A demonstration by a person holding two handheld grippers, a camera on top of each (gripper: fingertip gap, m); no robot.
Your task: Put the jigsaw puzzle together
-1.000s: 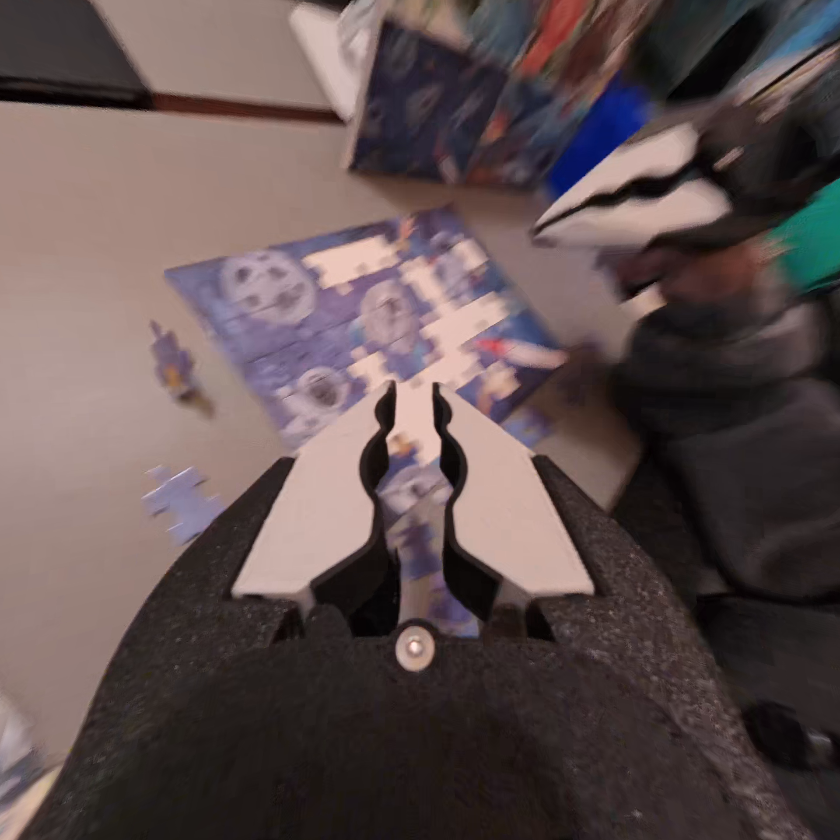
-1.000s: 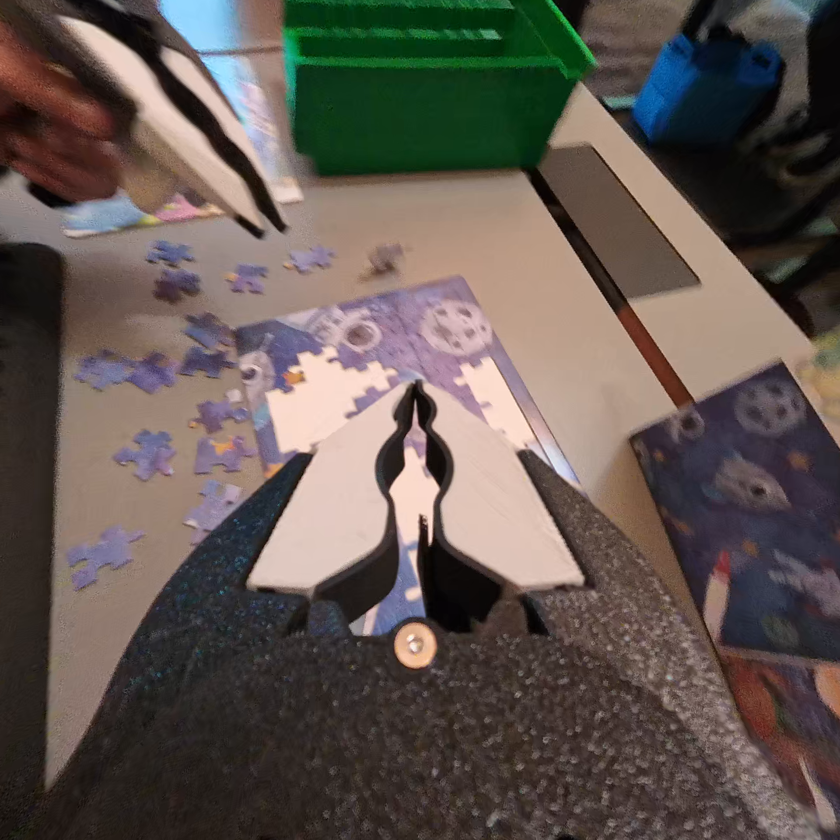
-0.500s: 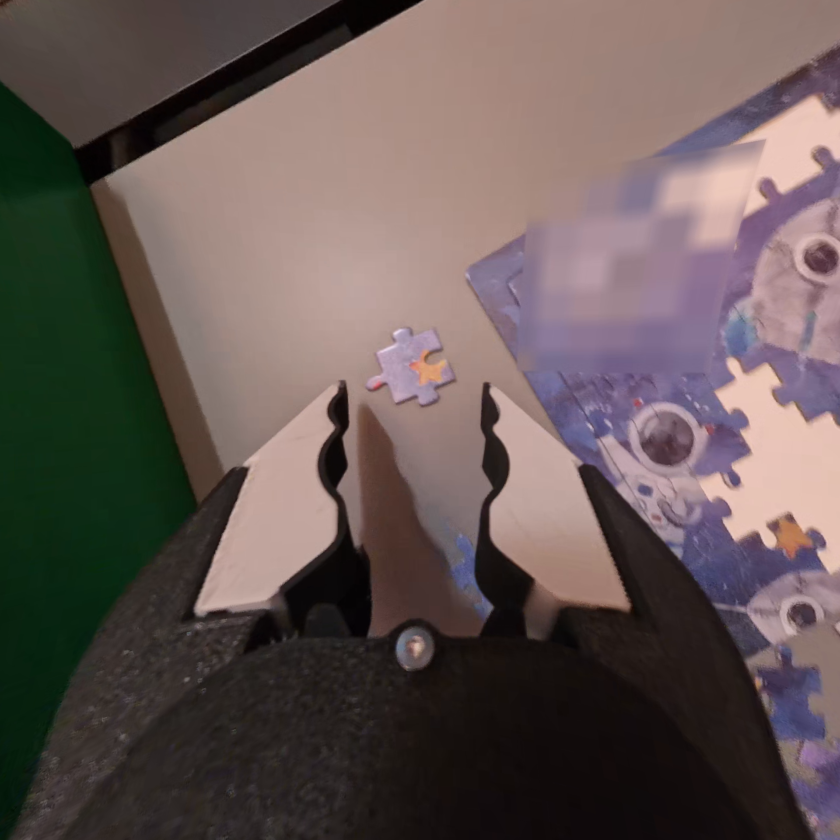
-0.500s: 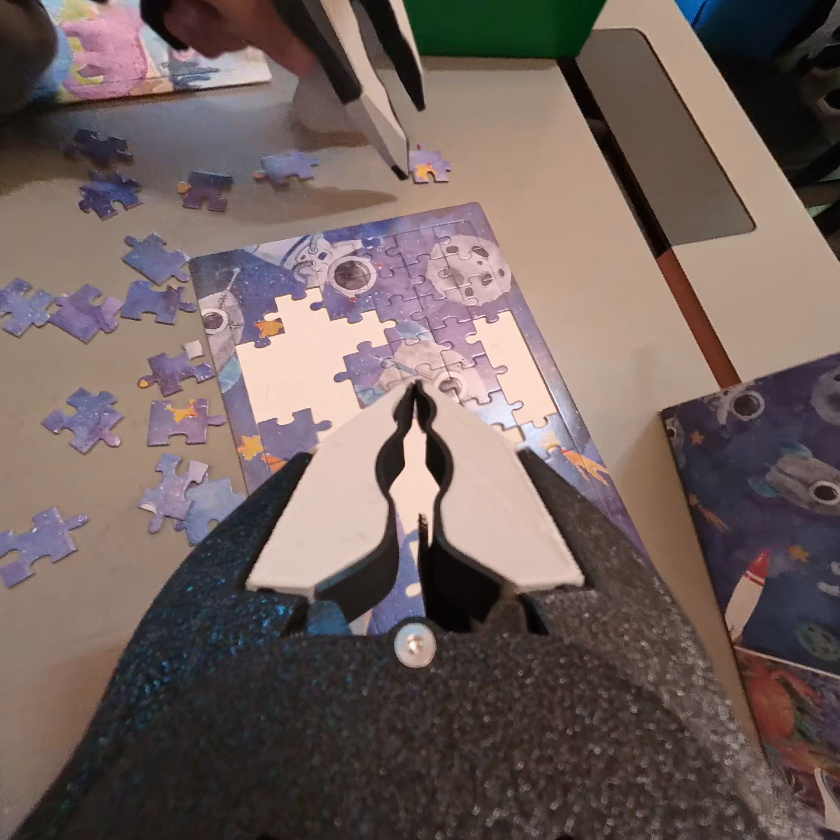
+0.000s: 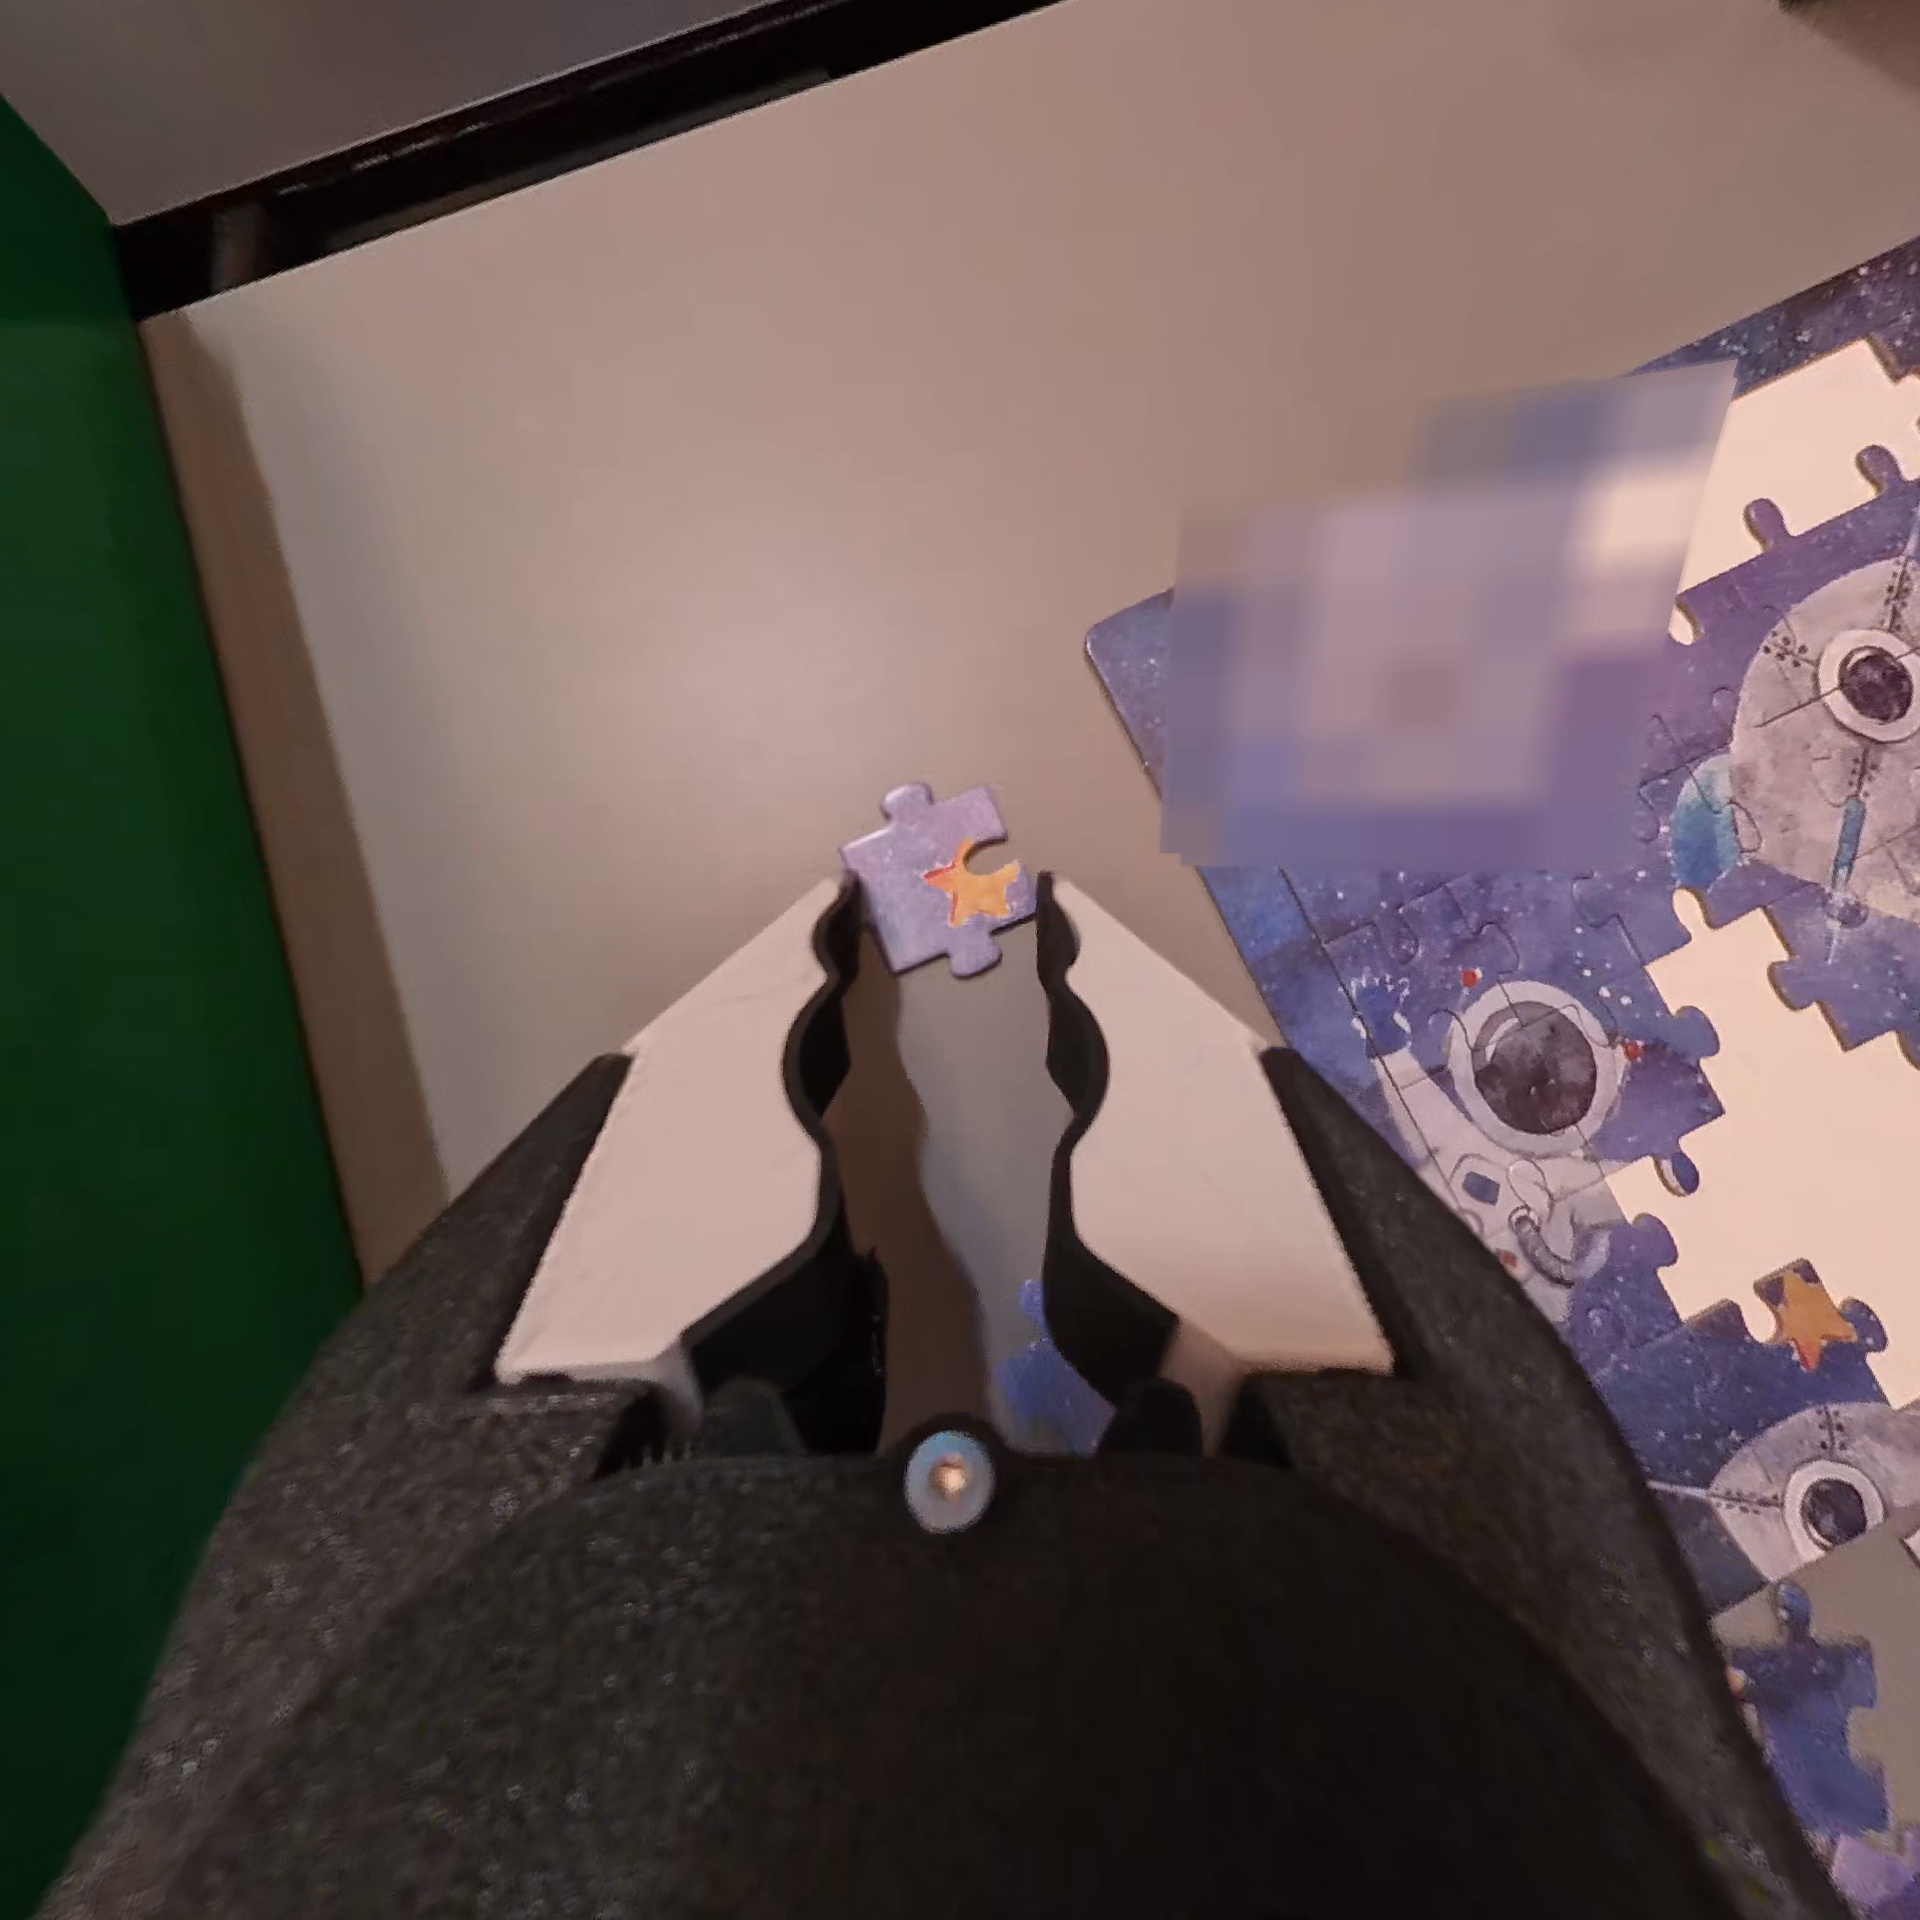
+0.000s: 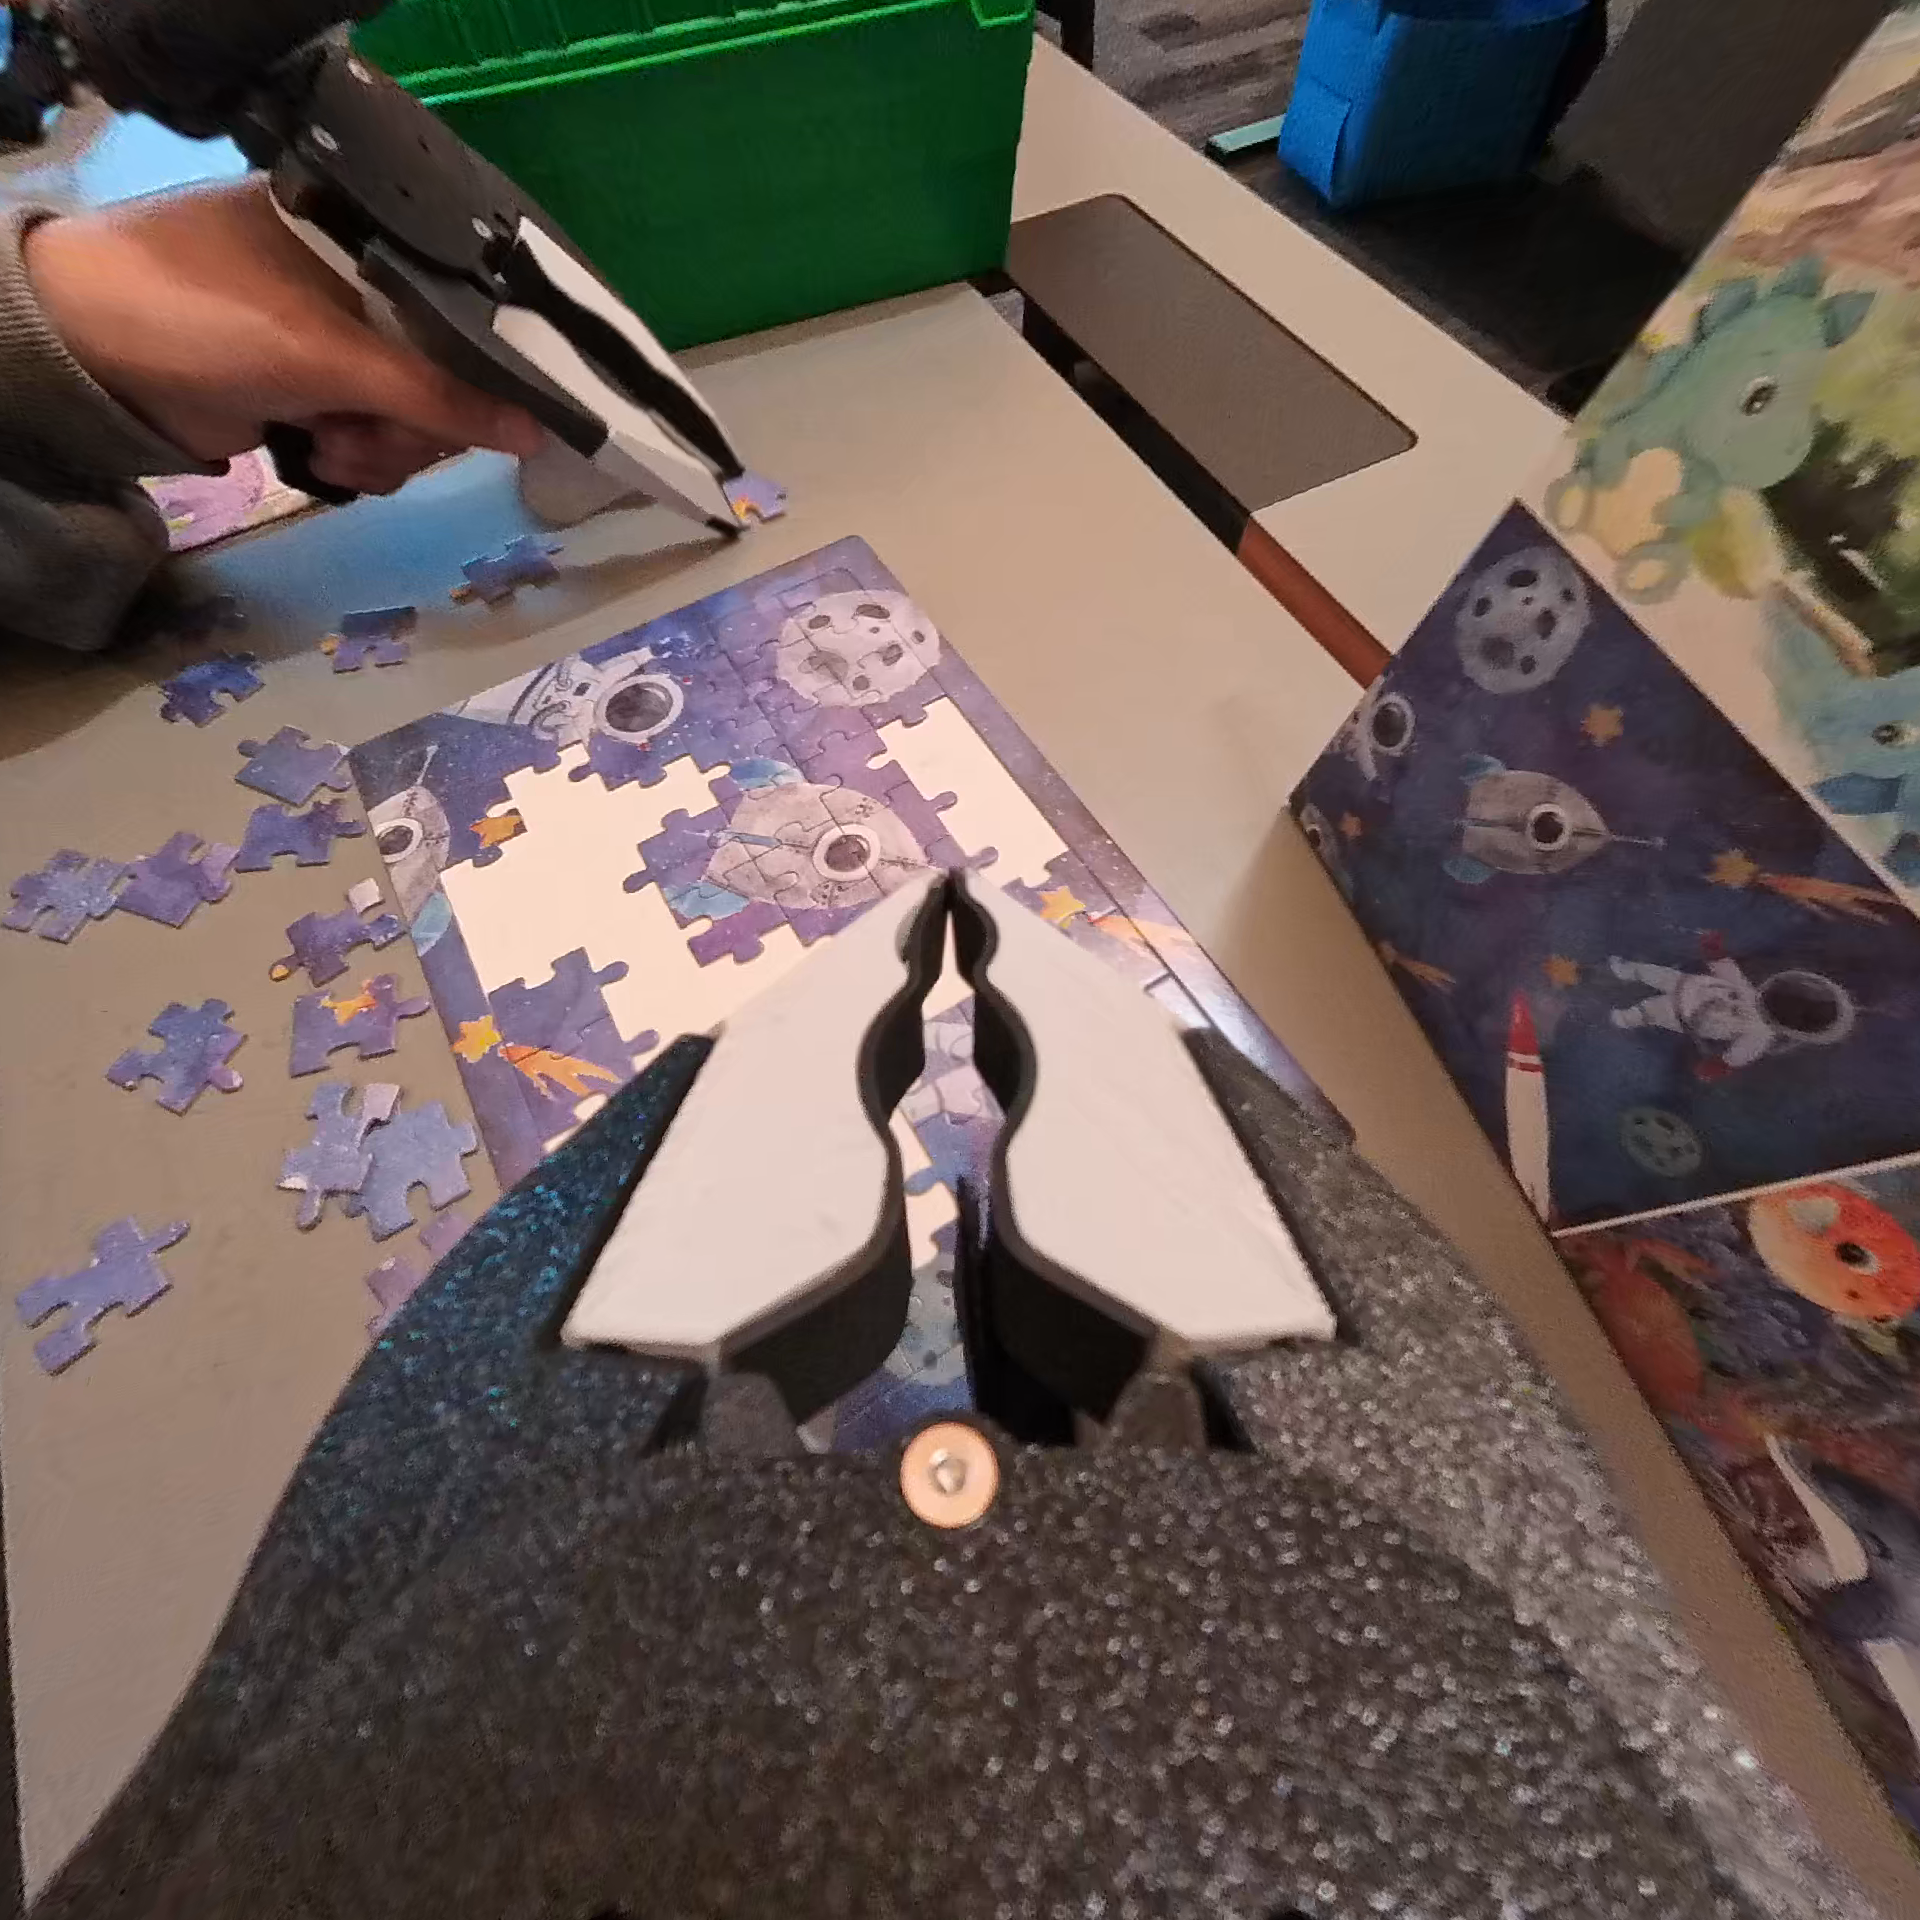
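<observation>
Loose puzzle piece (image 5: 940, 894) with an orange star lying on the beige table (image 5: 727, 468), set between the tips of the left gripper (image 5: 943, 902) — both tips against its edges, pinching it, just beside the near corner of the puzzle board (image 5: 1558, 1039). Right gripper (image 6: 951, 888) hanging over the board's near end, tips pressed together on nothing. Shown only from the right wrist: the hand (image 6: 229, 343) around the left gripper's handle, a green bin (image 6: 727, 177) behind it, one board (image 6: 790, 831) with several white gaps, one space-themed box (image 6: 1600, 883) propped at the table's right edge, and roughly fifteen loose pieces (image 6: 187, 1049) scattered left of the board — exact count unclear where they overlap. Shown only from the left wrist: the star piece up close, and one more blue piece (image 5: 1039, 1371) glimpsed between the fingers.
</observation>
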